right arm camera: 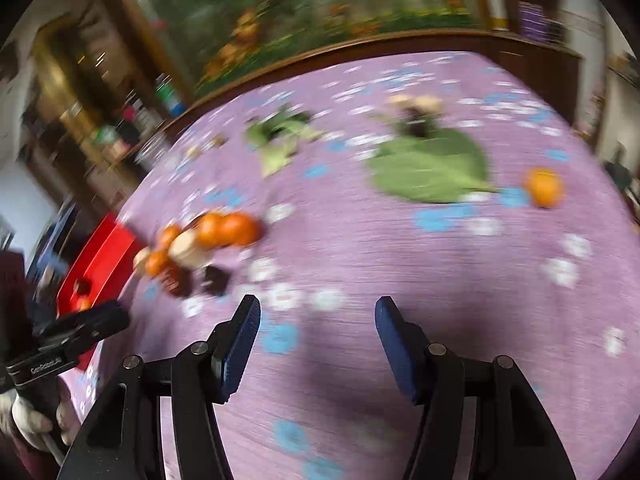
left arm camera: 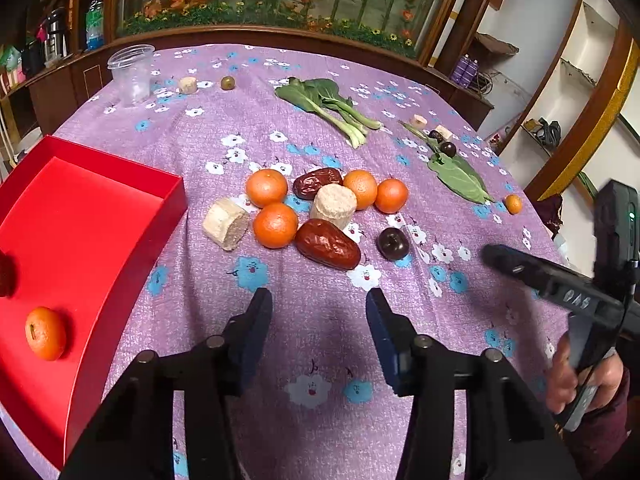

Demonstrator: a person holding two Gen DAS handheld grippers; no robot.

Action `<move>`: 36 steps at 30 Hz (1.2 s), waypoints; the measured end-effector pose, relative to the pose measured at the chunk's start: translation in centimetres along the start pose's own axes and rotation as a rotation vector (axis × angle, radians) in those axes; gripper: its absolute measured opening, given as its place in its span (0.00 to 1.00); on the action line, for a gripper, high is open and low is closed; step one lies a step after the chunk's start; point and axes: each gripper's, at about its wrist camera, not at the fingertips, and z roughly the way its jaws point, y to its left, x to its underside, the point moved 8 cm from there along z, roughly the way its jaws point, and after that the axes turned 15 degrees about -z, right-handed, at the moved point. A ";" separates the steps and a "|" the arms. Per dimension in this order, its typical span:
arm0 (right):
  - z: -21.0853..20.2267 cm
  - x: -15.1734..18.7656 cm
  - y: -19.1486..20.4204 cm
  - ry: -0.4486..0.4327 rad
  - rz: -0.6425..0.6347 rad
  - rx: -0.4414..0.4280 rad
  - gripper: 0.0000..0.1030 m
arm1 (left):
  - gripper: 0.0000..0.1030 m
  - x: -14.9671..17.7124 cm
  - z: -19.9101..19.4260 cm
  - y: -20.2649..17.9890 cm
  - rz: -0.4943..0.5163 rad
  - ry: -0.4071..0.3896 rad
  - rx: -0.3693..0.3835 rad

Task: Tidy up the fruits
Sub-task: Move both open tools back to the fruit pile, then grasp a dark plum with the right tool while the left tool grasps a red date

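A red box [left arm camera: 100, 184] at the left holds a tangerine [left arm camera: 45, 333]. On the purple flowered cloth lies a heap: several tangerines [left arm camera: 275, 225], two red dates [left arm camera: 328, 244], two beige cylinders [left arm camera: 333, 205] and a dark round fruit [left arm camera: 393, 243]. My left gripper [left arm camera: 318, 300] hovers open just short of the heap, nothing between its fingers. The right wrist view is blurred. There my right gripper [right arm camera: 318, 306] stands open and empty over bare cloth, with the heap [right arm camera: 224, 230] to its far left and a lone tangerine [right arm camera: 545, 187] at the far right.
Leafy greens [left arm camera: 328, 108], a loose leaf [left arm camera: 460, 178] and small fruit pieces [left arm camera: 440, 140] lie further back. A clear plastic cup [left arm camera: 131, 74] stands at the far left. A person's hand [left arm camera: 576, 376] grips a handle at the right. Wooden cabinets ring the table.
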 end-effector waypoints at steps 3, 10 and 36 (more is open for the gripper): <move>2.5 -0.9 3.2 0.028 -0.068 -0.045 0.62 | 0.46 -0.3 0.0 0.3 -0.011 -0.007 0.010; 6.6 -2.0 7.1 0.071 -0.177 -0.068 0.55 | 0.46 -1.3 0.9 0.1 -0.015 -0.004 0.047; 5.2 -0.7 6.9 0.066 -0.210 -0.008 0.25 | 0.28 -2.2 5.6 -2.3 0.034 0.001 0.009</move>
